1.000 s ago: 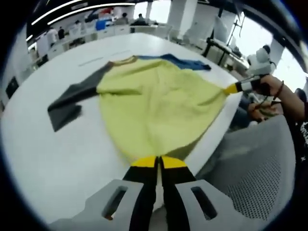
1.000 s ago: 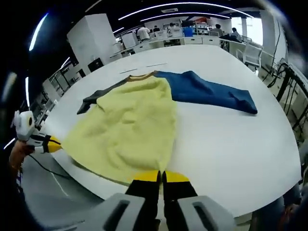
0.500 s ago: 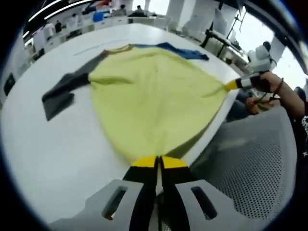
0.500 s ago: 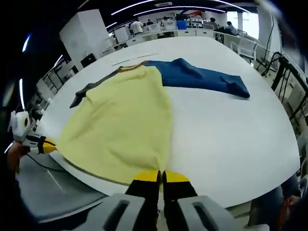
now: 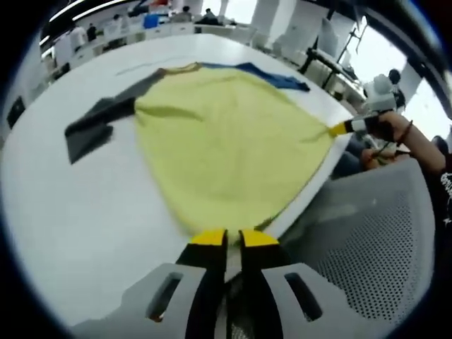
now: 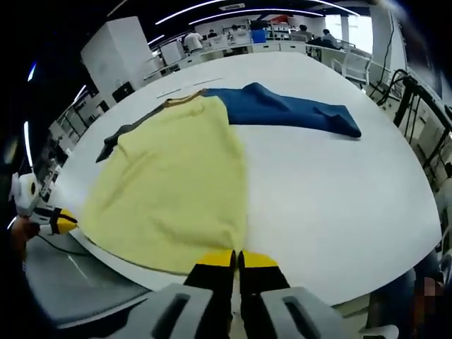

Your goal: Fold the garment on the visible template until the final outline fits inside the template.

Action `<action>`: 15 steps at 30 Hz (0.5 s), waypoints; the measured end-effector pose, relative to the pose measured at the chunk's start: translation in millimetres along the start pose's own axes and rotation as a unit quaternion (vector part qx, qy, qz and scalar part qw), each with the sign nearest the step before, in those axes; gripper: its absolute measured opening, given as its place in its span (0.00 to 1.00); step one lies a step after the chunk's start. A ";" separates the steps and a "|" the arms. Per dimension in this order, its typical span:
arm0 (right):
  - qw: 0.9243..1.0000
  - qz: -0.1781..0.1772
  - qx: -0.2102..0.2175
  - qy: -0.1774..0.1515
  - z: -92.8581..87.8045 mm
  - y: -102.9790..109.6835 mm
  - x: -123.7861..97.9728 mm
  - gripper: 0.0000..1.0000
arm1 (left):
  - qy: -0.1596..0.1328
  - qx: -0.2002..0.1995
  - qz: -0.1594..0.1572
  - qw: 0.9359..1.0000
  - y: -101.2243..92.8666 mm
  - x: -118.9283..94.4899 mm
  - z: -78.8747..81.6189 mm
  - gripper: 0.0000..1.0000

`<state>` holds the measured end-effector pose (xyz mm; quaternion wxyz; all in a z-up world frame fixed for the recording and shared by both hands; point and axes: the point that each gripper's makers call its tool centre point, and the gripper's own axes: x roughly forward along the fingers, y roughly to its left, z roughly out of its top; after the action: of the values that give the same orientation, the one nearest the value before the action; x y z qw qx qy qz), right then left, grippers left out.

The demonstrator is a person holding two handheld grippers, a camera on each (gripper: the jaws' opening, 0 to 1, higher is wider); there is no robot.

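Observation:
A garment with a yellow body, a grey sleeve and a blue sleeve lies spread on a white table. Its collar points away from me. My left gripper is shut on one hem corner at the table's near edge. It also appears in the right gripper view. My right gripper is shut on the other hem corner and shows in the left gripper view. The hem is stretched between them.
A grey mesh chair stands just off the table's near edge, under the hem. A person's hand holds the right gripper. Thin line marks lie on the table beyond the collar. Desks and people fill the far background.
The yellow body now lies flatter and wider, with the hem pulled tighter along the near table edge. The gap between my left jaws looks slightly wider. Both cameras have shifted a little.

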<state>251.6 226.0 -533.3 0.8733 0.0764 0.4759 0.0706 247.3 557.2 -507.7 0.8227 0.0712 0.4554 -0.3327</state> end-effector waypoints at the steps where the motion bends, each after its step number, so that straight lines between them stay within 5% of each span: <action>1: 1.000 0.000 0.000 0.000 -0.2 0.0 0.1 0.00 | -0.005 -0.004 0.006 1.000 4.0 -1.5 1.3 0.07; 7: 1.000 0.000 0.006 -0.001 -1.0 -0.4 1.2 0.00 | -0.031 -0.059 0.030 0.997 27.5 -5.4 6.2 0.17; 15: 1.000 0.003 0.011 0.000 -1.4 -1.8 1.1 0.00 | -0.028 -0.052 0.017 0.998 37.6 6.2 12.1 0.23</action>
<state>251.1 224.6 -535.4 0.8721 0.0873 0.4766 0.0677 281.1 578.0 -512.6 0.8431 0.0265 0.4476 -0.2968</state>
